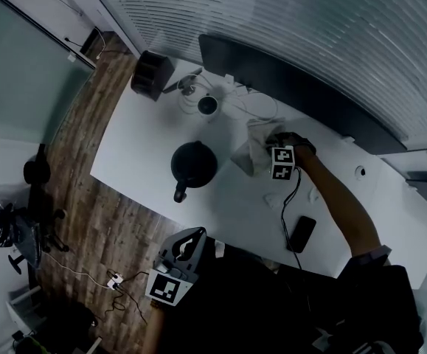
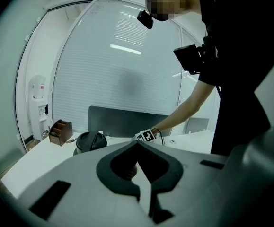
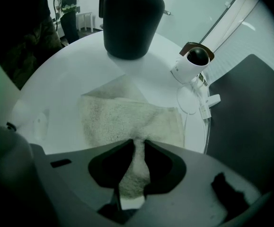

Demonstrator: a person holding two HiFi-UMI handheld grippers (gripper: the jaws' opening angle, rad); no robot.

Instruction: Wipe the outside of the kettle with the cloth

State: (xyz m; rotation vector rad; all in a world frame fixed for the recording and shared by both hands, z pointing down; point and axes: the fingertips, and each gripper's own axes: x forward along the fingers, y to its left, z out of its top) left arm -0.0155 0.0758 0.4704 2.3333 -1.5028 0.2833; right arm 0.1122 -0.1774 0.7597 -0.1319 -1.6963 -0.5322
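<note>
Left gripper (image 1: 192,234) closed; kettle (image 1: 192,162) upright, handle pointing toward it.

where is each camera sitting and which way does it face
Head view: on the person's head, looking steeply down at table, kettle and cloth; right arm, left hand-held gripper and right hand-held gripper show.
Left gripper view: on that gripper, looking across the table toward the kettle; its shut jaws, the person's torso and right arm show.
Right gripper view: on that gripper, looking down; its jaws pinch the cloth.
All three share the kettle.
</note>
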